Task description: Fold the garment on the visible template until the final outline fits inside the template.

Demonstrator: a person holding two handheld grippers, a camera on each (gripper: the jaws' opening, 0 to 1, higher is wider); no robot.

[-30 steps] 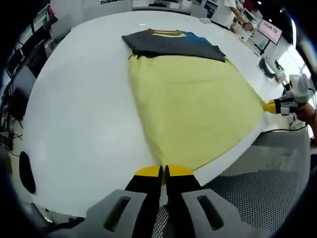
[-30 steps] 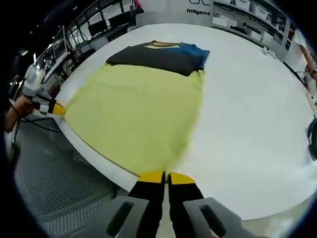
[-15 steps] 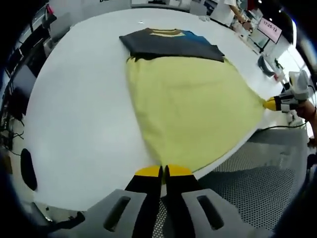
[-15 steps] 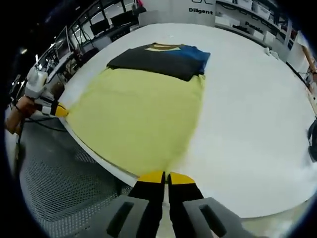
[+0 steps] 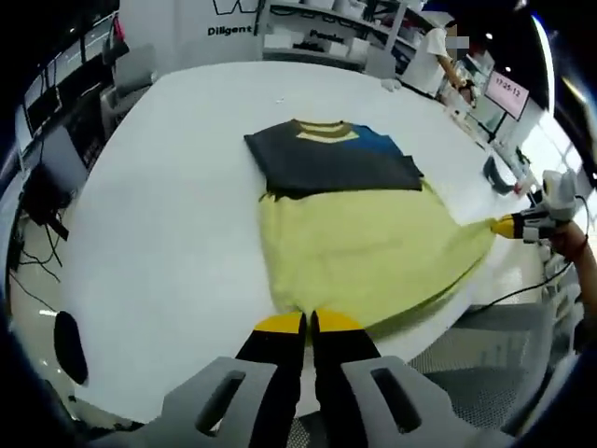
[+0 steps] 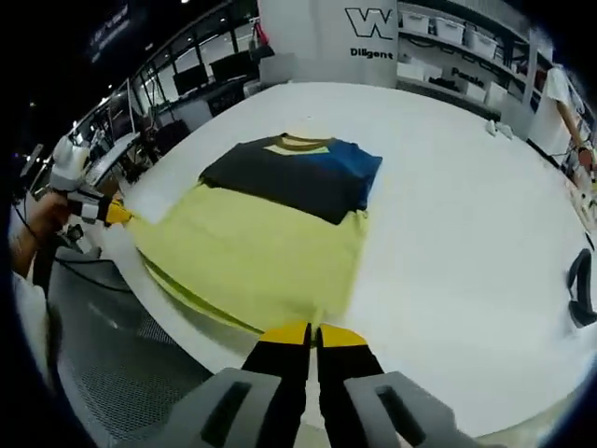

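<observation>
Both my grippers are clamped shut on the hem corners of the shirt [image 5: 373, 252]: left gripper [image 5: 309, 322] on one, right gripper [image 6: 313, 333] on the other; since a moment ago I have lifted and carried the hem toward the collar, so the yellow stretch looks shorter and slacker; the dark chest part lies flat on the white table [image 5: 168, 187]; I judge the bottom-up fold is under way, not yet laid.

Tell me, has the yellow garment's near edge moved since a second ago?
Yes. The yellow garment has been lifted toward the dark folded shirt, covering less table.
</observation>
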